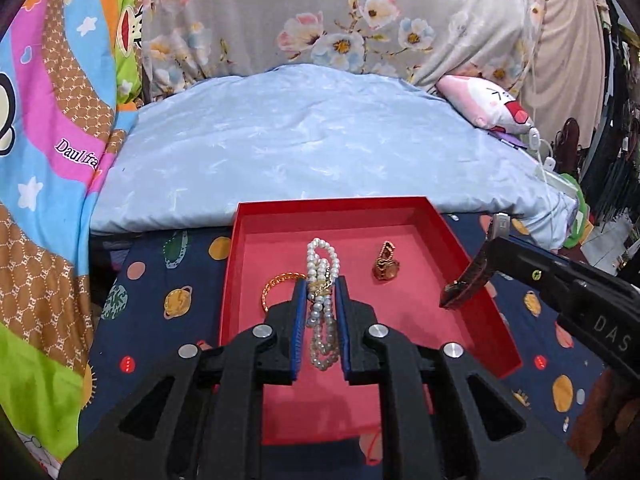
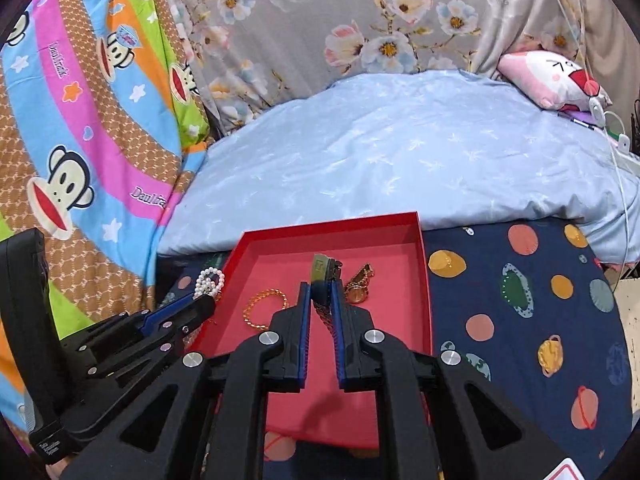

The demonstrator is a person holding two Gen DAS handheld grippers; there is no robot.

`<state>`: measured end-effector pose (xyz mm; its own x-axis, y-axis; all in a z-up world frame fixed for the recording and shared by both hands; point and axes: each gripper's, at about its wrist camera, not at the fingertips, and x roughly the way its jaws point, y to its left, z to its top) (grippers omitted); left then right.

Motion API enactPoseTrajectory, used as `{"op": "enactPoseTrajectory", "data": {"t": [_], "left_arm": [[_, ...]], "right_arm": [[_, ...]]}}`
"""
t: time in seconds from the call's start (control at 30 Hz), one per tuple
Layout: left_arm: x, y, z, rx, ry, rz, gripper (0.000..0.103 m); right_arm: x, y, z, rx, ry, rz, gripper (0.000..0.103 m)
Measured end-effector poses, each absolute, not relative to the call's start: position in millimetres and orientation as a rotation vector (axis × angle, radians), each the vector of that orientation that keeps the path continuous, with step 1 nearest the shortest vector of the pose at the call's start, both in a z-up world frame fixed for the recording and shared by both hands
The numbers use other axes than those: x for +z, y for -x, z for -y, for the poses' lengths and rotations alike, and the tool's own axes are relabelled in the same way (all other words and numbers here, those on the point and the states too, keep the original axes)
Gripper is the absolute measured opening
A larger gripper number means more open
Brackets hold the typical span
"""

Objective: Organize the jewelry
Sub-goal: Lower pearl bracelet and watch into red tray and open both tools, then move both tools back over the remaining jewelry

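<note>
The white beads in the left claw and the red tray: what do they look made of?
White beads: pearl or imitation pearl, judging by their soft glossy sheen; I cannot tell which. Red tray: probably cardboard, matte, with thin straight walls and crisp folded corners.

A bedroom in a home

A bed is seen, spread with a pale blue patterned quilt (image 1: 304,140) and a navy planet-print sheet (image 2: 520,300). A pink cartoon-face pillow (image 2: 556,78) lies at its far side, while a grey floral cloth (image 1: 320,12) and a bright cartoon-monkey sheet (image 2: 92,120) are hung behind.
</note>
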<state>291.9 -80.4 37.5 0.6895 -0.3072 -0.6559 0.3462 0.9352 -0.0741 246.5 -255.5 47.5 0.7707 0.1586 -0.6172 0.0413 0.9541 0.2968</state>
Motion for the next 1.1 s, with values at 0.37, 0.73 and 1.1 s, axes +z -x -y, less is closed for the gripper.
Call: {"op": "enactPoseTrajectory", "data": {"t": [0.37,0.73,1.1], "left_arm": [[6.7,-314.4,90.3,-0.345,-0.072,-0.779,0.014],[7.4,-305.9,86.3,-0.25,-0.095,-0.752,0.063],[31.5,-238.2,64.4,-0.194,-0.136,-0.714,0.066]], "right_arm": [[9.3,-274.9,258.0,0.049,-0.284,-0.763,0.01],[16.0,-262.8,257.9,0.025,-0.295,-0.73,0.019],[34.2,-172.4,240.0,-0.003,-0.236,-0.705,0.036]]}}
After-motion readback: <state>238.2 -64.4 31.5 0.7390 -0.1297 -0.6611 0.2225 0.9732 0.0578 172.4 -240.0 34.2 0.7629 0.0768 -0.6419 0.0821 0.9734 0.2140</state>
